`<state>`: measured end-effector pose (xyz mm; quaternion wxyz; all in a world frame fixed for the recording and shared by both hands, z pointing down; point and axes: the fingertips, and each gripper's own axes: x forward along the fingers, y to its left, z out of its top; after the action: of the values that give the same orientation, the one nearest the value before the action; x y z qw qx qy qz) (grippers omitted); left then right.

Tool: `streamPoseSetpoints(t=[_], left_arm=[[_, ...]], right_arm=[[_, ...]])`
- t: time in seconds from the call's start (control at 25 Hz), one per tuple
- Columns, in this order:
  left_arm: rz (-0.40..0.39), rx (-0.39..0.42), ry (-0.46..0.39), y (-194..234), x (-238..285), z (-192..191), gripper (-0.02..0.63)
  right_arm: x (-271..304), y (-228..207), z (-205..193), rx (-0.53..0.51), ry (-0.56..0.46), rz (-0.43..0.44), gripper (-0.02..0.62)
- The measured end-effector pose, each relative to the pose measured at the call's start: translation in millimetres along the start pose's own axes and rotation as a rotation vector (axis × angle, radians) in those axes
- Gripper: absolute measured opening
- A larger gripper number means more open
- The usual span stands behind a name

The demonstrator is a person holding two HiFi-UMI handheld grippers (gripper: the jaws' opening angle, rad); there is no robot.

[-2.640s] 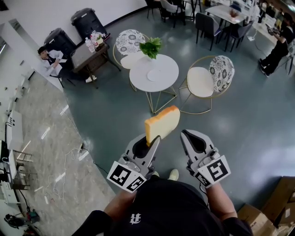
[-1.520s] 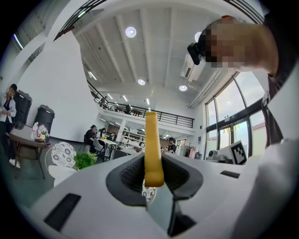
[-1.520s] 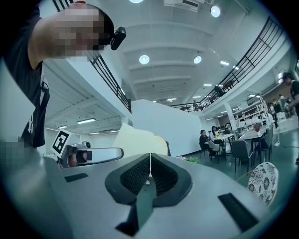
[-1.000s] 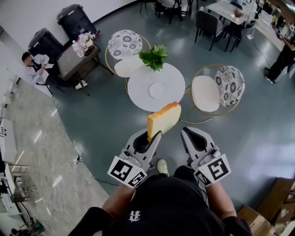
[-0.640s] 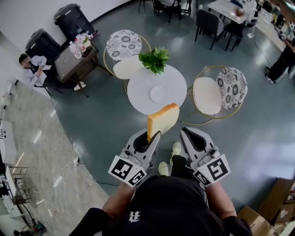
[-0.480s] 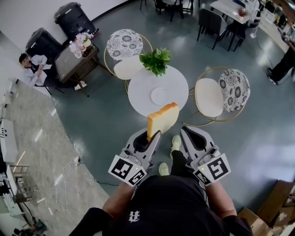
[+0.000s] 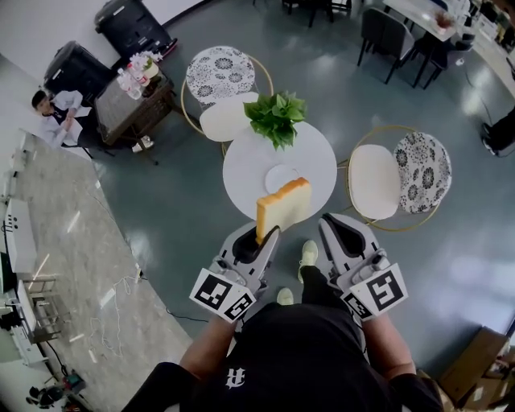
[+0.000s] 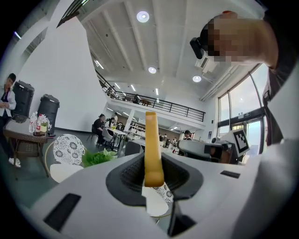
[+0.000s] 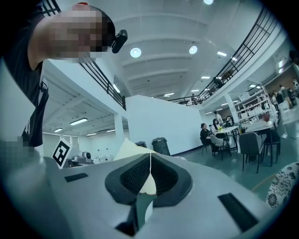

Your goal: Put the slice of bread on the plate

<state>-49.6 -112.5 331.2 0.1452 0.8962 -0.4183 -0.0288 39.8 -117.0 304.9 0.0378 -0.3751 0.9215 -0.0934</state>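
A thick slice of bread [image 7: 283, 209] with a golden crust stands upright in my left gripper [image 7: 269, 236], whose jaws are shut on its lower edge. In the left gripper view the bread [image 8: 152, 144] rises edge-on from the left gripper [image 8: 153, 176]. My right gripper [image 7: 328, 222] is held beside it, shut and empty; its own view shows the right gripper [image 9: 150, 173] with pads meeting. A small white plate [image 7: 278, 172] lies on the round white table [image 7: 241, 165] just beyond the bread, which partly hides it.
A leafy green plant [image 7: 276, 117] stands at the table's far side. Two patterned chairs [image 7: 225, 76] [image 7: 398, 173] flank the table. A side table with bottles [image 7: 137, 84], black bins [image 7: 129, 20] and a seated person [image 7: 60, 113] are at the far left. Cardboard boxes [image 7: 475, 374] sit lower right.
The round table and plate have come nearer in the head view and now lie right behind the bread. Both grippers keep their pose, the bread still in the left one.
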Motion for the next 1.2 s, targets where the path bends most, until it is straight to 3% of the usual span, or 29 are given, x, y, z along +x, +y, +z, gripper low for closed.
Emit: streamPoseSetpoints(t=[0.32, 0.6, 0.92, 1.2], left_arm=[[0.055, -0.06, 0.092, 50, 60, -27, 0.089], [0.035, -0.121, 0.163, 95, 78, -65, 0.089], [-0.028, -0.204, 0.271, 147, 103, -161, 0.089], [-0.046, -0.233, 0.321, 182, 124, -227, 0.089]], right_arm=[[50, -65, -12, 0.038, 0.038, 0.043, 0.006], [83, -75, -38, 0.058, 0.06, 0.019, 0.006], [94, -89, -119, 0.092, 0.093, -0.057, 0.006], [126, -106, -182, 0.091, 0.106, -0.057, 0.006]])
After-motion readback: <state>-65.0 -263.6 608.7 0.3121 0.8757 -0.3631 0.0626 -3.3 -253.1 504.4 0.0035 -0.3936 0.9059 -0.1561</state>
